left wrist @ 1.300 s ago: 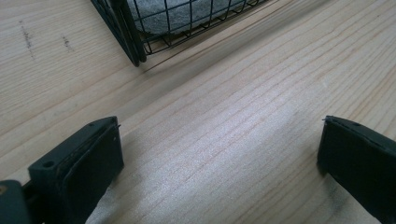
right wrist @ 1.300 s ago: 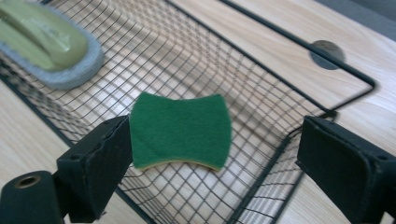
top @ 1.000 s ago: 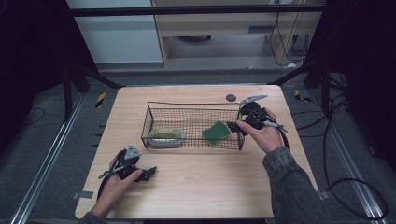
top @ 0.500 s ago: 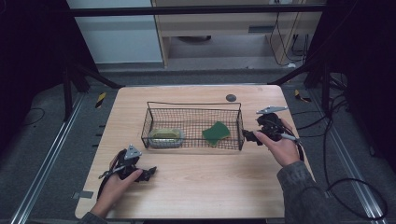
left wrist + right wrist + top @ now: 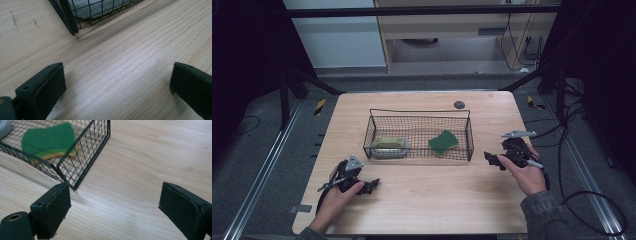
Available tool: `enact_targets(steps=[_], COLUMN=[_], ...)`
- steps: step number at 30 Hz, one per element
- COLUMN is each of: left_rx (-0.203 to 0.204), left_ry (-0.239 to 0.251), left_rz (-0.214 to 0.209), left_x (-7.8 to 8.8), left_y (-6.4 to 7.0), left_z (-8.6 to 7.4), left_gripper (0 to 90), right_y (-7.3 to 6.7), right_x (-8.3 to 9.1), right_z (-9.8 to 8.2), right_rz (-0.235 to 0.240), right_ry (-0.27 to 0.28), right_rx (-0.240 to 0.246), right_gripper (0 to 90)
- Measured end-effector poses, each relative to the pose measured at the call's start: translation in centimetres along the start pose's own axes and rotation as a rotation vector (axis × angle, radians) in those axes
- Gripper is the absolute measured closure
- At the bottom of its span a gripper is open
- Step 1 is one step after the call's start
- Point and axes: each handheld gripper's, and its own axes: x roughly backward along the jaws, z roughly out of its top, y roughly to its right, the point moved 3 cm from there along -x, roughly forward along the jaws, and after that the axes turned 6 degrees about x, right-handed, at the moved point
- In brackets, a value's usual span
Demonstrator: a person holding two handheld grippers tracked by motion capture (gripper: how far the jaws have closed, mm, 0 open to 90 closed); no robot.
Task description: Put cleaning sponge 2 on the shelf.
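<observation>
Right gripper [image 5: 493, 161] jaws wide apart, nothing between them, only bare table [image 5: 140, 170]; they narrowed slightly just now with nothing caught. Basket [image 5: 82, 152] corner sits just ahead of its left jaw, the green sponge [image 5: 48, 140] inside beyond that, up-left of the jaws. Left gripper [image 5: 368, 186] jaws also spread wide, empty, low over wood. Basket corner ahead, up-left of its jaws, a grey sponge [image 5: 100, 6] behind the mesh.

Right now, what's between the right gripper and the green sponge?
The wire basket's end wall stands between the right gripper and the green sponge, seen in the right gripper view.
</observation>
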Motion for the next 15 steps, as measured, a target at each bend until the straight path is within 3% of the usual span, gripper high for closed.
enact_targets(steps=[15], left_rx=[0.0], left_ry=[0.0], left_rz=[0.0], left_x=[0.0], left_y=[0.0], left_z=[0.0], left_gripper=[0.0], right_y=[0.1], right_x=[-2.8], right_z=[-3.2], right_rz=[-0.001], right_ry=[-0.043], right_rx=[-0.044], right_gripper=[10.5])
